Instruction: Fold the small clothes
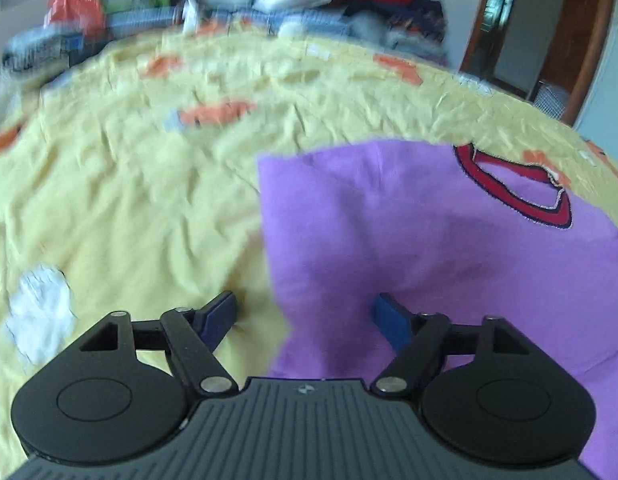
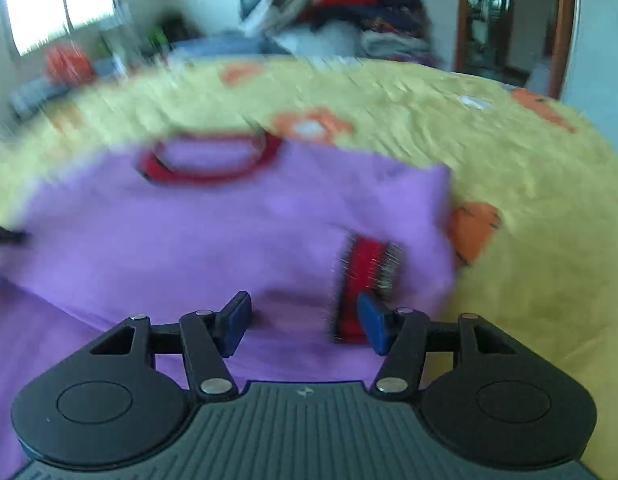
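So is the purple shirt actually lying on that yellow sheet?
Touching. In the left wrist view the purple shirt lies flat on the yellow sheet, its left edge resting on it with no gap showing.

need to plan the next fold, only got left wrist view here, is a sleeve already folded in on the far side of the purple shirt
Observer: Yes, on the purple shirt a red sleeve cuff lies on the body near its right edge.
Operator: right gripper holding it
Observer: No, the right gripper is open, with the cuff just ahead of its right finger.
Operator: anything beside that edge
Observer: Only yellow bedspread with an orange patch.
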The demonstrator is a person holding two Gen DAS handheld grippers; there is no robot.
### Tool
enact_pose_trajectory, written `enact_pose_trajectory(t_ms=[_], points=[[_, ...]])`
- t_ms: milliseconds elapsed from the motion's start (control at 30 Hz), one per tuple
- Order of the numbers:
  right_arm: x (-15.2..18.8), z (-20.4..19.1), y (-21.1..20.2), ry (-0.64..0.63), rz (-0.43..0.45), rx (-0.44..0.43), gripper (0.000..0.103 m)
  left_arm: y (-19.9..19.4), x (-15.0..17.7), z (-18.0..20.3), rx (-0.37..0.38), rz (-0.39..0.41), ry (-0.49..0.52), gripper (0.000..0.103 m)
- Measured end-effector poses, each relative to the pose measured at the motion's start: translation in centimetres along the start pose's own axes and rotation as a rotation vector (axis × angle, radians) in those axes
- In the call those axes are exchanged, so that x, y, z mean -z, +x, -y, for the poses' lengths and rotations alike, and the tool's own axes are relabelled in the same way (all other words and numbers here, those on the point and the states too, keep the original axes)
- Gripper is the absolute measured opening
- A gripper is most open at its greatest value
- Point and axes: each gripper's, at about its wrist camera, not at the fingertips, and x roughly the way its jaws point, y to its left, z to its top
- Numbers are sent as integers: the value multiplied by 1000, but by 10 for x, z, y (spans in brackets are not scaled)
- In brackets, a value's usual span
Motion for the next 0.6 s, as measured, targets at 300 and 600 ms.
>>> enact_pose_trajectory(t_ms=[300, 600], points=[[17, 8, -41, 97, 23, -22, 60, -69, 14, -28, 165, 75, -60, 71], [51, 10, -70, 149, 50, -8, 60, -44, 35, -29, 186, -26, -15, 43]])
